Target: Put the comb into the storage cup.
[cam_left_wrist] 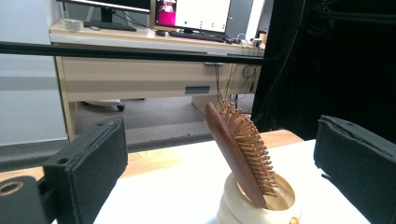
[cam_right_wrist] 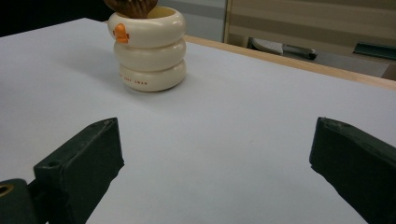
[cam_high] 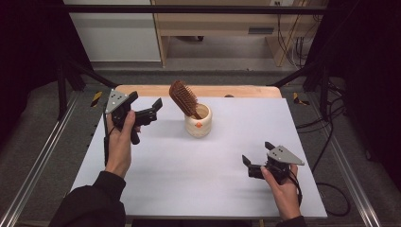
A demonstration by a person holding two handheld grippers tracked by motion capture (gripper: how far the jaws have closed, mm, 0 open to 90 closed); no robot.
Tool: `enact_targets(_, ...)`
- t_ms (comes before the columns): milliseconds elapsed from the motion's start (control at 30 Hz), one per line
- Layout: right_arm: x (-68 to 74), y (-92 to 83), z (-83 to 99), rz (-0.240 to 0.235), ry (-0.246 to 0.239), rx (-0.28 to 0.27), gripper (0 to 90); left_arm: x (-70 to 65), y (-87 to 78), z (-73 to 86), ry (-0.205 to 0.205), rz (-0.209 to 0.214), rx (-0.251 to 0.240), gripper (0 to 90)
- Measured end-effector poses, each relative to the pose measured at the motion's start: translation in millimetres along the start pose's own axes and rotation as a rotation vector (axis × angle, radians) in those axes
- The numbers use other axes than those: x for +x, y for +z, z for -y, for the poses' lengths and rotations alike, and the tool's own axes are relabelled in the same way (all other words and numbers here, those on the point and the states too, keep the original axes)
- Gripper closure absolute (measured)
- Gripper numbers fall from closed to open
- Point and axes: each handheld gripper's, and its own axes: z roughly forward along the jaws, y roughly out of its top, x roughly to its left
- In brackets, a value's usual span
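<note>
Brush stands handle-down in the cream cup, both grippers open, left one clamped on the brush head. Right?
Not quite. The left gripper is not clamped on anything: in the left gripper view its fingers stand wide apart with the brush between and beyond them, untouched. The rest holds: the brush stands handle-down, leaning, in the cream cup, and the right gripper is open too.

Wooden hairbrush; glossy ceramic cup; matt white table.
</note>
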Motion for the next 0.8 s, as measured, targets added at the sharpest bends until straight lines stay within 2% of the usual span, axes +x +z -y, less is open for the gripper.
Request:
enact_targets(267,-0.2,-0.9,0.8,-0.007,-0.018,0.003,3.5,10.2,-22.6,3.9,0.034,-0.009,-0.004,3.0)
enact_targets(400,0.6,-0.8,-0.3,-0.013,-0.01,-0.008,4.4,17.8,-34.0,9.3,0.026,-0.023,-0.004,3.0)
enact_targets(567,1.2,-0.7,1.0,-0.015,-0.029,-0.002,5.0,27.1,-49.9,11.7,0.031,-0.036,-0.012,3.0)
enact_targets(700,0.5,-2.4,1.2,-0.016,-0.018,-0.013,5.1,32.5,-64.6,13.1,0.029,-0.042,-0.02,3.0)
enact_targets(800,-0.8,-3.2,1.5,-0.016,-0.001,-0.02,5.3,35.1,-76.0,14.5,0.062,-0.046,-0.015,3.0)
